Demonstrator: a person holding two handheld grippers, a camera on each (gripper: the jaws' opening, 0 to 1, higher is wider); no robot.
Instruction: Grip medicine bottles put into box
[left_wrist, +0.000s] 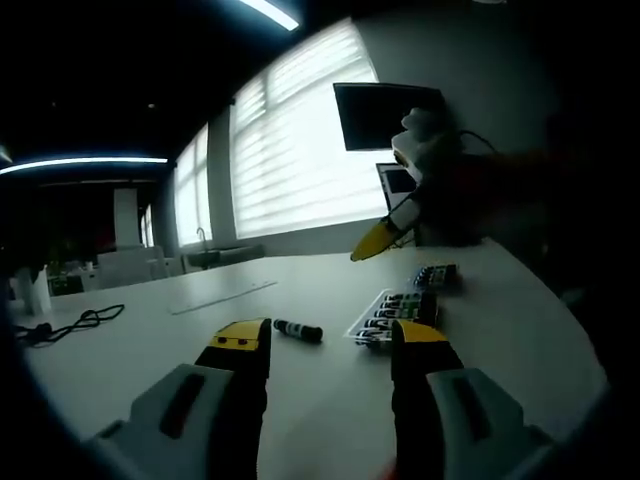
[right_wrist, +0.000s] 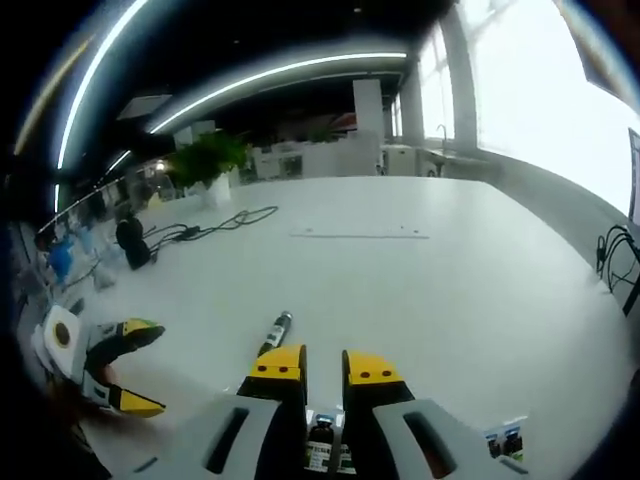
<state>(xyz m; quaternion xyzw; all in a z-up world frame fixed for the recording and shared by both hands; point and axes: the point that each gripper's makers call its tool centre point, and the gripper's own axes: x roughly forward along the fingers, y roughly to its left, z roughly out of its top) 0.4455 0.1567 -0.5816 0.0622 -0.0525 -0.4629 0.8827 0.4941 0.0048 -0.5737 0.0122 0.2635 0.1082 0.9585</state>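
The left tongs (left_wrist: 330, 345) stand with their jaws wide apart and nothing between them, held low over the white desk (left_wrist: 300, 280). The right tongs (right_wrist: 323, 368) have their jaws drawn close together, clamped on a small dark medicine bottle (right_wrist: 322, 440) with a pale label, which sits low between the jaws. In the left gripper view a second dark medicine bottle (left_wrist: 298, 330) lies on its side on the desk, just beyond the tip of the left jaw, and near the right jaw tip rests the box (left_wrist: 392, 315), a shallow tray with a row of small bottles in it. A smaller box (left_wrist: 437, 275) lies a little farther back. The right tongs enter that view from the right, raised above the desk. In the right gripper view the lying bottle appears just ahead of the jaws, and black cables (right_wrist: 205, 228) trail across the far desk.
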